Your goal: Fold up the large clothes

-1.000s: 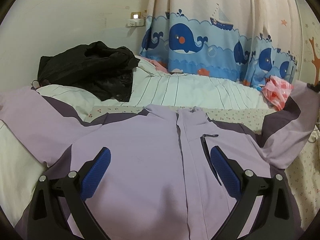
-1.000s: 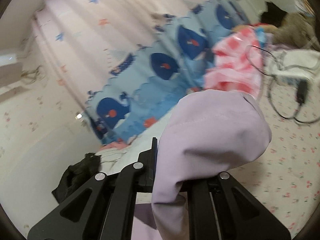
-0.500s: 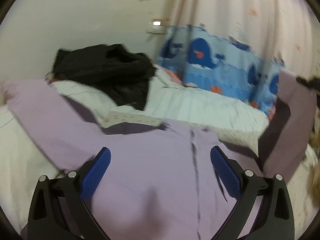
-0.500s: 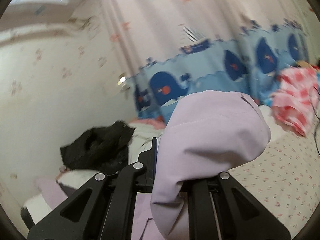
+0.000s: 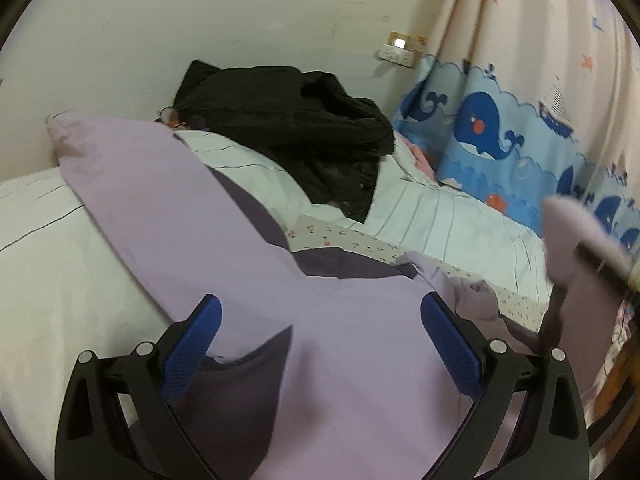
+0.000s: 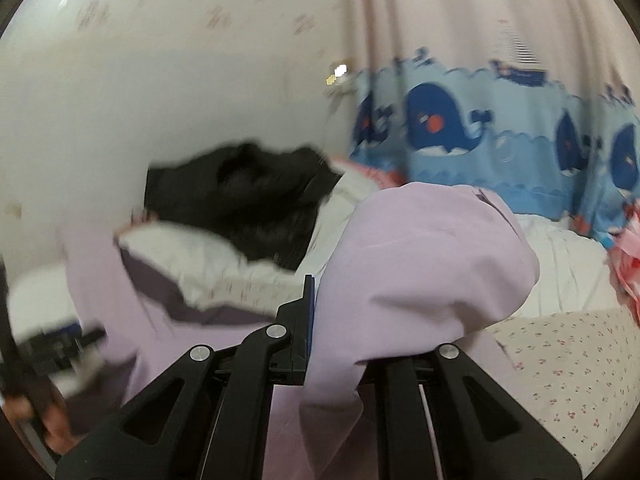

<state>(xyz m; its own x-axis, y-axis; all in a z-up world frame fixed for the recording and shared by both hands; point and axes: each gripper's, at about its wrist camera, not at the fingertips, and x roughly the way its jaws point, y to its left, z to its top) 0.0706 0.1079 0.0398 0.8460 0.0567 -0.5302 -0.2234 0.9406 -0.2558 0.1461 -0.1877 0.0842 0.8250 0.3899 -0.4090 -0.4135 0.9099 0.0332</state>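
Home bedroom: bed [image 5: 460, 220], whale-print curtain [image 5: 500, 132].

A bed [image 5: 460, 224] in white striped and small-flowered sheets carries a spread lilac-and-grey jacket [image 5: 352, 360] at its near edge and a crumpled black jacket [image 5: 288, 120] by the far wall.

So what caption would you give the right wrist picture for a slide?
Right claw clamped on a lilac jacket sleeve, lifted above the bed, whale curtain behind.

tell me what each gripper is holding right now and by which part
The right gripper is shut on the lilac jacket, pinching the end of one sleeve. The left gripper holds nothing; its jaws stand open above the jacket.
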